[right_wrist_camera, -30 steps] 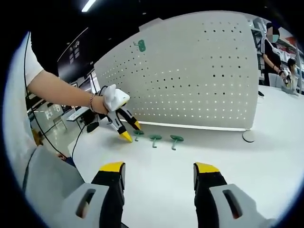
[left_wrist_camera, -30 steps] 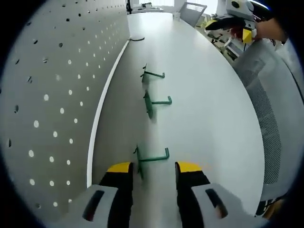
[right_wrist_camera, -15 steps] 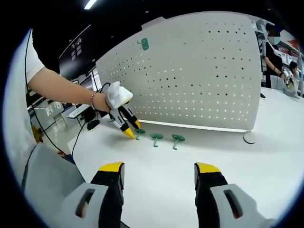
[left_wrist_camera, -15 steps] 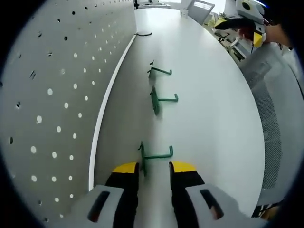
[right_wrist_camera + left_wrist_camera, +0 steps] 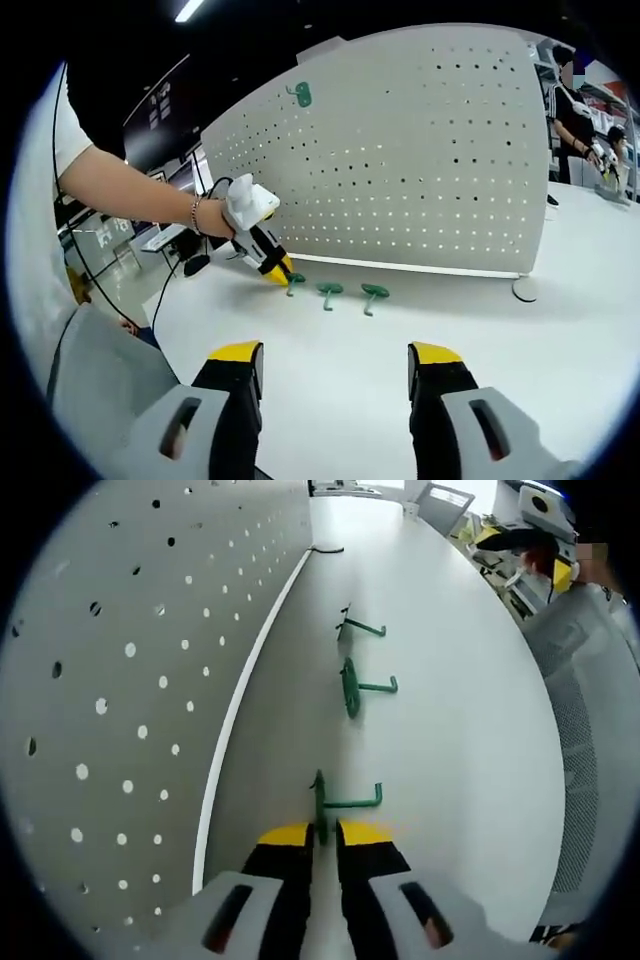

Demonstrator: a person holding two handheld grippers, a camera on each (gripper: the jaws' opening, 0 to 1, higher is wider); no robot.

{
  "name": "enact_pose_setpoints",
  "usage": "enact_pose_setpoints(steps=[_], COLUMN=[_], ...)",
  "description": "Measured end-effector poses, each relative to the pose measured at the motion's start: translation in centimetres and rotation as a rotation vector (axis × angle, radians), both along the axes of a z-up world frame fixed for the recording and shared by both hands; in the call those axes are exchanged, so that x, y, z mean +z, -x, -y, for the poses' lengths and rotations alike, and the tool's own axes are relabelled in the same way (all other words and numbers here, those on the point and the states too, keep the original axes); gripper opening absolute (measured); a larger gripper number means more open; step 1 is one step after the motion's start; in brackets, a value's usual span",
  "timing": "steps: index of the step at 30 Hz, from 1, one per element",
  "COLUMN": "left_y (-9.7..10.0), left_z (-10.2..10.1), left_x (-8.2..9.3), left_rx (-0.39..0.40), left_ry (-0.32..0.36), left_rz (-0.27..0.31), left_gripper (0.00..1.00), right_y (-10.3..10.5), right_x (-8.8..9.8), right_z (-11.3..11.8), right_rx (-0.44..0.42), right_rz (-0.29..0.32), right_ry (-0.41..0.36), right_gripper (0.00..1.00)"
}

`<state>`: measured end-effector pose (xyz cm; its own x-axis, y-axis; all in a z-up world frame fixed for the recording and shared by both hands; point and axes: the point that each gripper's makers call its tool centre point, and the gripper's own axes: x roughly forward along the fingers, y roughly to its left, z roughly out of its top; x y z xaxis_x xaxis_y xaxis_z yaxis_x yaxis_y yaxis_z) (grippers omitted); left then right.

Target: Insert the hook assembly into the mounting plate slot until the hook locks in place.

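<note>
The left gripper (image 5: 322,832) has its jaws pressed onto the base of the nearest hook (image 5: 345,802), which lies on the white table (image 5: 470,740) beside the pegboard (image 5: 130,650). This looks like the pick-up step; next the hook must be lifted and carried to a pegboard slot. Farther along the board's foot lie two more hooks (image 5: 362,687). The right gripper (image 5: 336,352) hangs spread and empty, well back from the board, with an office behind it.

Matt white pegboard (image 5: 420,160), smooth tabletop (image 5: 470,710)
</note>
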<state>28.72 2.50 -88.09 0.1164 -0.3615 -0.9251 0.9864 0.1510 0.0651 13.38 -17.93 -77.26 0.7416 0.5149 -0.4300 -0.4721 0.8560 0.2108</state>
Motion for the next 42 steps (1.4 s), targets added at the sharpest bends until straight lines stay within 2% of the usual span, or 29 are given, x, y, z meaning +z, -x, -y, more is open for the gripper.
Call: enact_pose_setpoints(steps=[10, 28, 32, 34, 39, 42], left_y=[-0.3, -0.3, -0.6, -0.8, -1.2, -1.1], left_z=[-0.1, -0.1, 0.0, 0.0, 0.6, 0.6], left_x=[0.0, 0.0, 0.0, 0.1, 1.1, 1.3], left_rx=[-0.004, -0.027, -0.048, -0.043, 0.044, 0.062], left_ry=[0.002, 0.000, -0.001, 0.014, 0.132, 0.159], left_rz=[0.017, 0.034, 0.087, 0.110, 0.120, 0.105], left_gripper=[0.04, 0.03, 0.03, 0.03, 0.03, 0.03], right_y=[0.0, -0.1, -0.2, -0.2, -0.2, -0.2], right_x=[-0.1, 0.0, 0.1, 0.0, 0.0, 0.0], right_z=[0.1, 0.3, 0.4, 0.4, 0.6, 0.6], right_rx=[-0.005, -0.014, -0.017, -0.018, -0.023, -0.025], right_rz=[-0.005, -0.002, -0.001, -0.002, 0.000, 0.000], right_ry=[-0.003, -0.002, -0.004, -0.005, -0.007, -0.007], right_gripper=[0.55, 0.55, 0.55, 0.55, 0.55, 0.55])
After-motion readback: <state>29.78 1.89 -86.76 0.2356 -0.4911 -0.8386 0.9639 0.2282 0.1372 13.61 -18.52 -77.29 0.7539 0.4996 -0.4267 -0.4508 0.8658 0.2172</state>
